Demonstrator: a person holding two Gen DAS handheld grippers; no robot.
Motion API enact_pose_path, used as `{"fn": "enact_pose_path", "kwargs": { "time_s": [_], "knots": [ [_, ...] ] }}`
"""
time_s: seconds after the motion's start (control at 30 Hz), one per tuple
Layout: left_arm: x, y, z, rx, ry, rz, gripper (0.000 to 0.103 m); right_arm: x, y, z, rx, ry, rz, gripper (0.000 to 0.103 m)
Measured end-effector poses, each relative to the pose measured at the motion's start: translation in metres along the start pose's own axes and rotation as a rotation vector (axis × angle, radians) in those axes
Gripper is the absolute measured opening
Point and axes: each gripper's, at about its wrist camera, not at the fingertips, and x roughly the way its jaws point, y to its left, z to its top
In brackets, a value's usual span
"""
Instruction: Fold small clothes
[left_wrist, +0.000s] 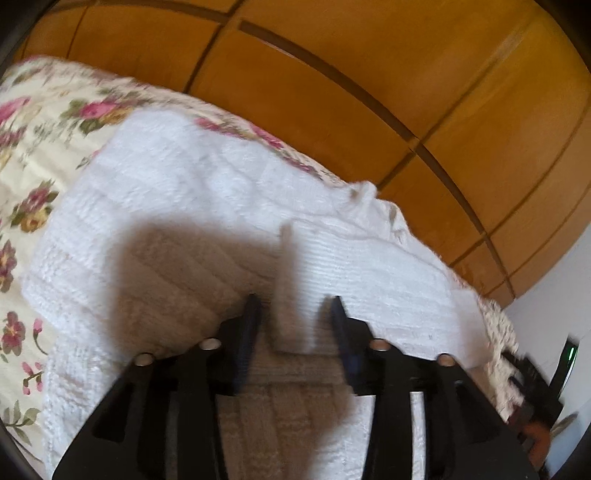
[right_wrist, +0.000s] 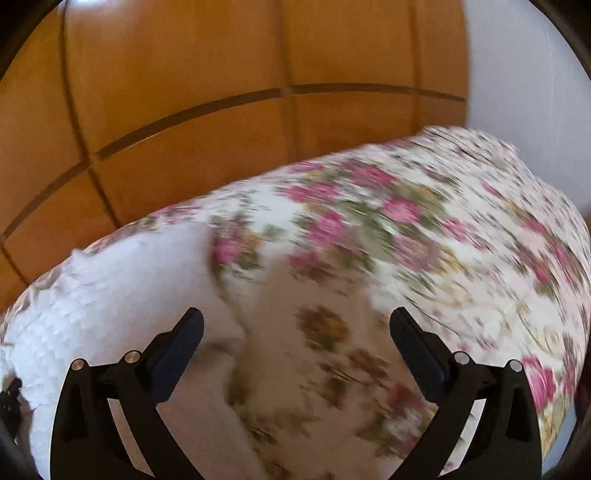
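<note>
A white knitted garment lies spread on the floral bedspread. In the left wrist view my left gripper hovers just above it, jaws partly open, with a raised fold or tab of the white knit standing between the fingertips without a visible pinch. In the right wrist view my right gripper is wide open and empty above the bedspread, with the edge of the white garment at its left finger. The view is motion-blurred.
A wooden panelled wardrobe stands right behind the bed, and also shows in the right wrist view. A white wall lies at the right. Dark items sit past the bed's right edge.
</note>
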Motion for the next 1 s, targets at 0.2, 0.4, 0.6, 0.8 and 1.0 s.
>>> {"fn": "enact_pose_path", "kwargs": {
  "time_s": [0.2, 0.4, 0.6, 0.8, 1.0],
  "knots": [
    [0.007, -0.015, -0.001, 0.083, 0.013, 0.072, 0.054, 0.029, 0.04, 0.018, -0.125, -0.016, -0.028, 0.101],
    [0.012, -0.02, -0.005, 0.129, 0.029, 0.106, 0.06, 0.08, 0.042, 0.017, -0.147, 0.119, -0.139, 0.101],
    [0.016, -0.025, -0.005, 0.15, 0.037, 0.13, 0.062, 0.073, 0.06, 0.003, -0.241, 0.032, -0.259, 0.101],
    [0.011, -0.045, 0.005, 0.2, 0.029, 0.229, 0.067, 0.077, 0.049, 0.007, -0.2, 0.051, -0.206, 0.101],
    [0.029, -0.047, 0.02, 0.184, 0.035, 0.307, 0.069, 0.076, 0.051, 0.007, -0.196, 0.04, -0.209, 0.101]
  ]
}}
